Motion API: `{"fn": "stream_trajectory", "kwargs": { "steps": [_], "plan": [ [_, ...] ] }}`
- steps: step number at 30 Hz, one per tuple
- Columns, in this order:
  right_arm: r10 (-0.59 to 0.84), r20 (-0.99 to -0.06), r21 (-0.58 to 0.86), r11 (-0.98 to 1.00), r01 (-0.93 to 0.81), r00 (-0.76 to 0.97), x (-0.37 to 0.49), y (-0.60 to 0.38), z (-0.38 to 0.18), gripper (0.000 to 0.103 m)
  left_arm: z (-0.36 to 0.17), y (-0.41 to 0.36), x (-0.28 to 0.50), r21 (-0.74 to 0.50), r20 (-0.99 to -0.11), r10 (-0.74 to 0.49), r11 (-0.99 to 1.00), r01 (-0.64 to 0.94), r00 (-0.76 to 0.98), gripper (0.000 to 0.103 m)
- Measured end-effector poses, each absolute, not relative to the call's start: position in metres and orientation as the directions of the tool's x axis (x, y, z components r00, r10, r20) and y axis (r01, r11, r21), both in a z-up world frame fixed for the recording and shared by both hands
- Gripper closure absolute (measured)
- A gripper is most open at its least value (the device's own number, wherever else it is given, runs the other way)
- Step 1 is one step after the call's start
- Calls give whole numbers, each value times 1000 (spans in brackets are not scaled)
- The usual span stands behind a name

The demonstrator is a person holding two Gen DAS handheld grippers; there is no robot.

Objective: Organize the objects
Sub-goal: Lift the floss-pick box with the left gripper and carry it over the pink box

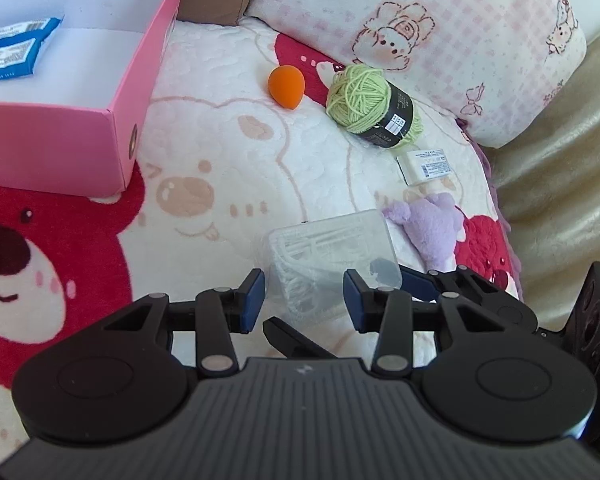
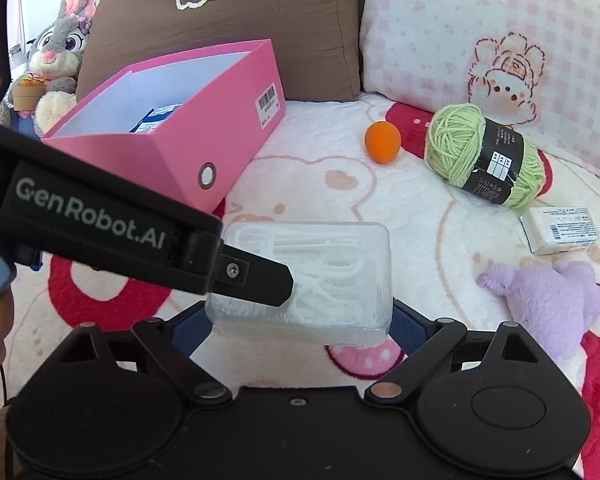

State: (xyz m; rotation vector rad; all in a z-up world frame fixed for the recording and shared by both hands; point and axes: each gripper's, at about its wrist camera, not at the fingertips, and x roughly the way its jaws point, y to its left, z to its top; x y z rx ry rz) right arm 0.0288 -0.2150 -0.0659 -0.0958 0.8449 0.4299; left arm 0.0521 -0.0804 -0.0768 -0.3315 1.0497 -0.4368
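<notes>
While the right tongs [image 2: 300, 326] are clamped on the clear plastic case [image 2: 312, 276], one blue pad sits against each of its short sides, and the case is tilted slightly above the bear-print blanket [image 2: 340, 184]. The case holds white stick-like items too blurred to identify. The left tongs [image 1: 304, 300] stand apart and hold nothing; their blue pads [image 1: 254, 298] hover just above the near end of the same case [image 1: 332, 256], and whether they touch it cannot be told. In the right wrist view the left tool's black body crosses in front of the case's left part.

All other positions are given relative to the clear plastic case:
- The pink box [image 2: 204, 132] lies beyond it to the left, open at the top, with blue-and-white packets [image 1: 12, 48] inside on its white floor.
- The orange egg-shaped sponge [image 2: 382, 142] lies beyond it, well apart.
- The green yarn ball [image 2: 480, 152] with a black label lies beyond it to the right, near the sponge.
- The small white packet [image 2: 560, 230] lies to its right.
- The purple plush toy [image 2: 548, 304] lies to its right, nearer than the white packet.
- A brown pillow [image 2: 228, 28] and a pink checked pillow [image 2: 492, 32] stand behind everything.
</notes>
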Motion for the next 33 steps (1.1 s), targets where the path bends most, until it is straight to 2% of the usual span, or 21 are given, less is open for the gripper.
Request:
{"fn": "stream_trajectory", "kwargs": {
  "steps": [9, 21, 33],
  "plan": [
    [330, -766, 87, 904, -419, 552, 13, -193, -37, 8, -43, -63, 33, -408, -783, -460, 888, 212, 418, 62],
    [382, -799, 181, 890, -419, 465, 4, -164, -5, 8, -6, -25, 17, -395, -812, -434, 901, 179, 390, 60],
    [356, -791, 85, 869, -487, 498, -2, -123, 36, 8, 27, 15, 6, -431, -768, -455, 888, 161, 451, 60]
  ]
}}
